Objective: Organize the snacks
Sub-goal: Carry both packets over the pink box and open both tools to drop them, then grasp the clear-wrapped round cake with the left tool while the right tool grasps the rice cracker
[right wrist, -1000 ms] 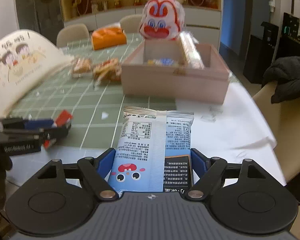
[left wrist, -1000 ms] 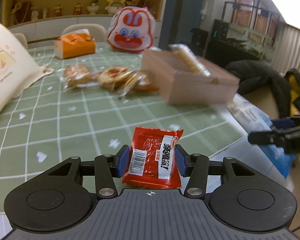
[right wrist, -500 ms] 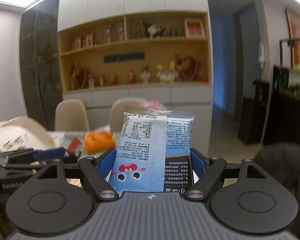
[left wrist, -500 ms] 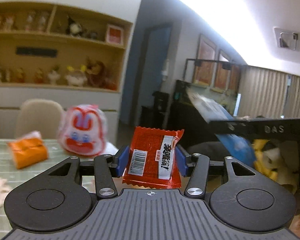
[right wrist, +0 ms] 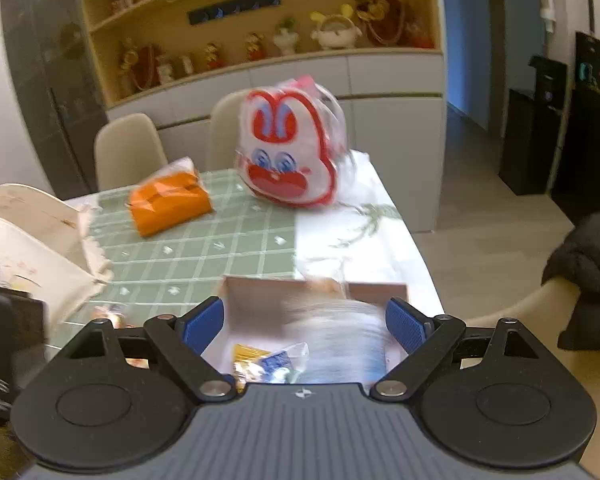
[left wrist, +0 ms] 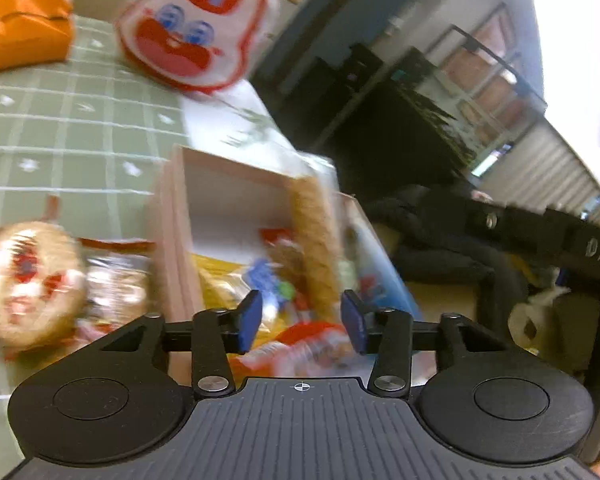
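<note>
Left gripper [left wrist: 302,322]: jaws apart and closing, pads touching nothing. A red packet [left wrist: 300,346], blurred, lies just below them inside the box [left wrist: 236,200]; it is not gripped.

Right gripper [right wrist: 304,322]: jaws wide and opening. A pale blue packet [right wrist: 334,340], smeared by motion, sits between them without pad contact, at the right side of the box; whether it has settled cannot be told.

Box contents: yellow and blue wrappers on the floor of the box, and a long biscuit sleeve [left wrist: 316,248] leaning on its right wall. Round cake packs [left wrist: 28,280] lie outside, just left of the box. A rabbit-face bag [right wrist: 290,148] and an orange pouch [right wrist: 168,202] stand well beyond it.

Risks, as judged:
- Blue packet may catch the right wall or the leaning sleeve and tip out, given its release near that edge.
- Closing left jaws may re-pinch the red packet and drag it out.
- Both grippers over one box: collision possible.
</note>
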`<control>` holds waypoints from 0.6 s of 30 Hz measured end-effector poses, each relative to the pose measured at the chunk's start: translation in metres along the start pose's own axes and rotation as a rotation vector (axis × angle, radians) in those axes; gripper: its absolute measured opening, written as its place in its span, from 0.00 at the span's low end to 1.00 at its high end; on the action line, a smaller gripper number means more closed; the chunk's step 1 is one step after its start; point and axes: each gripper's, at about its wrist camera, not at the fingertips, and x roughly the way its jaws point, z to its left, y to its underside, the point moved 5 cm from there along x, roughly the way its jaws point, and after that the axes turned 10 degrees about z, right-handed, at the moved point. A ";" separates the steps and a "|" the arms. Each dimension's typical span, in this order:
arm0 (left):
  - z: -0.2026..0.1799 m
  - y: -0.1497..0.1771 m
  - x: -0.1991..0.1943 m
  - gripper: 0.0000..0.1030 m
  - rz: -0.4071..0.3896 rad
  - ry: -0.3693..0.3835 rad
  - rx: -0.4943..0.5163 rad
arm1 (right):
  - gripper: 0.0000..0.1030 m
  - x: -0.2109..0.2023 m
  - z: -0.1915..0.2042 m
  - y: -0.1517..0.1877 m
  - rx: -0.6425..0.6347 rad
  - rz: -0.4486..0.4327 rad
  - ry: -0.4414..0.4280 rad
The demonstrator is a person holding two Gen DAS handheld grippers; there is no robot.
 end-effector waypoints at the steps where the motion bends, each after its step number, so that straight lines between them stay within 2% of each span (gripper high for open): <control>1: 0.001 0.000 -0.005 0.46 -0.011 -0.009 0.008 | 0.86 0.003 -0.003 0.003 0.012 0.007 -0.001; 6: -0.002 0.007 -0.044 0.46 -0.138 -0.001 0.033 | 0.86 0.010 -0.007 0.023 0.060 0.053 0.011; 9: 0.004 0.016 -0.078 0.46 -0.225 -0.070 0.068 | 0.86 0.010 0.001 0.033 0.065 0.081 -0.009; 11: 0.018 0.024 -0.098 0.46 -0.269 -0.146 0.070 | 0.86 0.009 0.014 0.039 0.048 0.090 -0.019; 14: 0.053 0.039 -0.119 0.46 -0.299 -0.250 0.016 | 0.86 0.008 0.039 0.044 0.013 0.098 -0.028; 18: 0.112 0.060 -0.143 0.46 -0.319 -0.292 -0.117 | 0.86 0.017 0.087 0.045 -0.044 0.128 -0.059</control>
